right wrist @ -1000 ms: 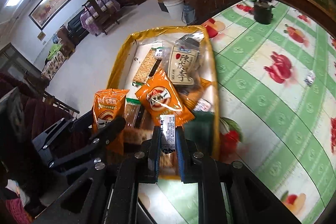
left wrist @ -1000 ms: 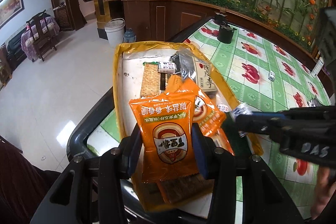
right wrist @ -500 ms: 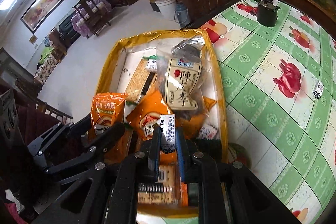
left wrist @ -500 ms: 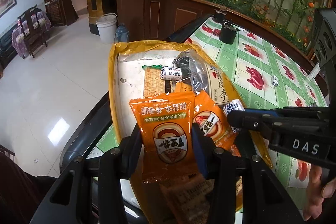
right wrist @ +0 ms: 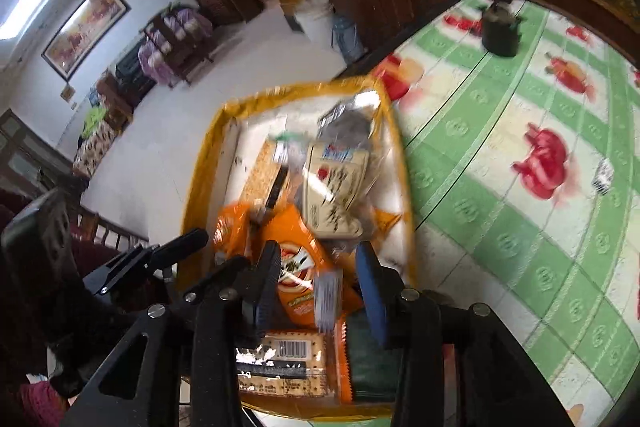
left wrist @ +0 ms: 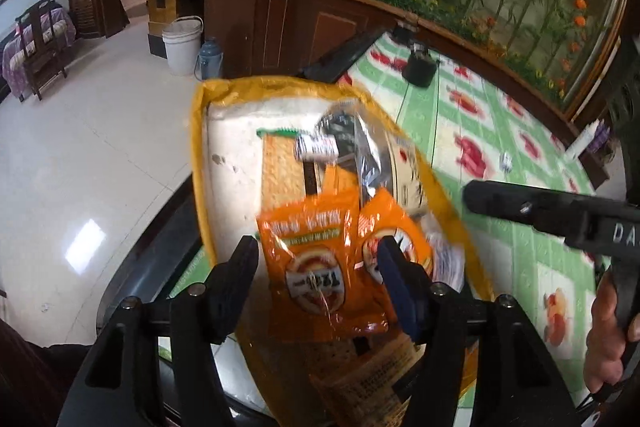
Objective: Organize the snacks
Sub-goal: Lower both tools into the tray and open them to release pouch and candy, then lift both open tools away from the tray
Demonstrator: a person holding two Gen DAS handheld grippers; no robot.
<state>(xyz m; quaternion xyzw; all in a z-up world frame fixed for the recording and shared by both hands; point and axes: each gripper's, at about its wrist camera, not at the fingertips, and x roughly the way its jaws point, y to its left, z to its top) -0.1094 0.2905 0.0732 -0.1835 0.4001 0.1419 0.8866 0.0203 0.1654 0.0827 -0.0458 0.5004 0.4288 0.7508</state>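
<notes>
Opening left claw (left wrist: 316, 263) over yellow-rimmed tray (left wrist: 195, 163), bare white floor along its left rim

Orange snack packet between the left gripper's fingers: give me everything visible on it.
The orange snack packet is a glossy, crinkled foil-like pouch with a pale green band under its top edge, a round red-and-white logo and dark characters. It sits over the yellow-rimmed tray, tilted, overlapping a second orange packet on its right and a cracker pack below. The left gripper has just been opening; its fingers stand clear of the packet's sides, so it looks released, though motion blur hides fine contact.
</notes>
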